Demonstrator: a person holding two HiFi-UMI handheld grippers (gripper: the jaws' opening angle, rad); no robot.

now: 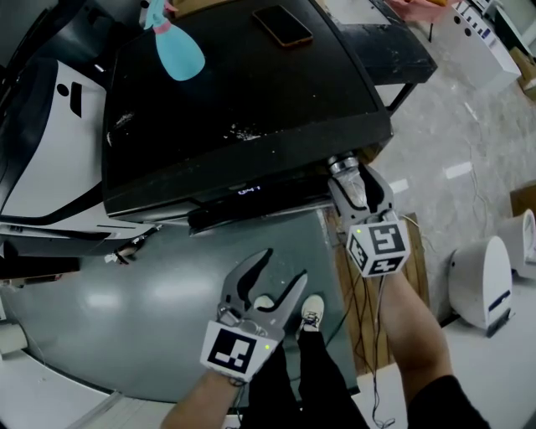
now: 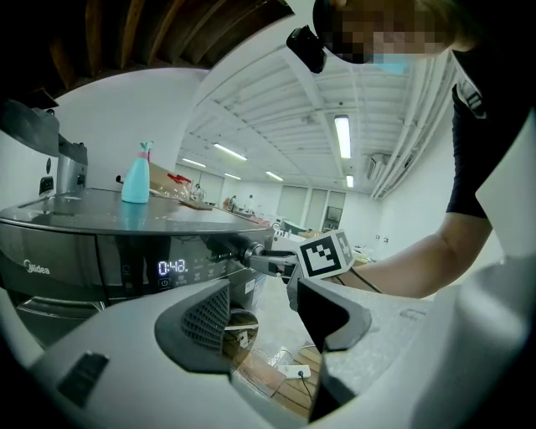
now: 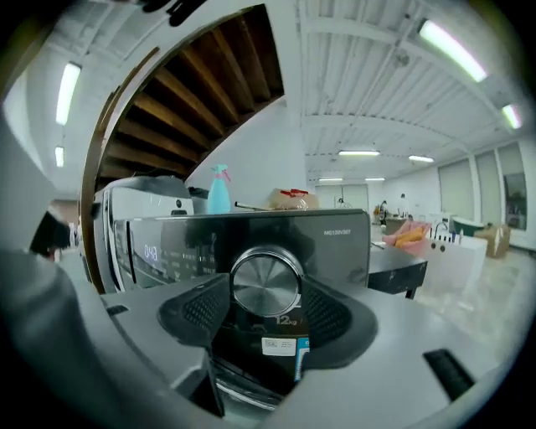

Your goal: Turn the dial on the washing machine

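Washing machine (image 1: 251, 117) is standing with its black top facing the head camera and its grey front (image 1: 126, 318) dropping away below the control panel.

Far left on the top, a teal spray bottle (image 1: 178, 52) is standing upright. A phone (image 1: 282, 25) is lying flat further right, near the back edge.

Left gripper (image 1: 285, 264) is hanging in front of the grey front, well apart from the panel. Its fingers are spreading wide with nothing between them. Its own view is looking past them at the lit display (image 2: 172, 267), which is glowing at mid-panel.

Dial (image 3: 265, 282) is sitting at the right end of the control panel, just under the front edge of the top. It is a round silver knob. Its axis is running level, straight out of the panel, and its flat face is pointing at the right gripper's camera.

Right gripper (image 1: 353, 174) is reaching in along that same axis. Its fingers are standing wide and straddling the dial, with one ribbed pad (image 3: 197, 312) lying against each side of the rim
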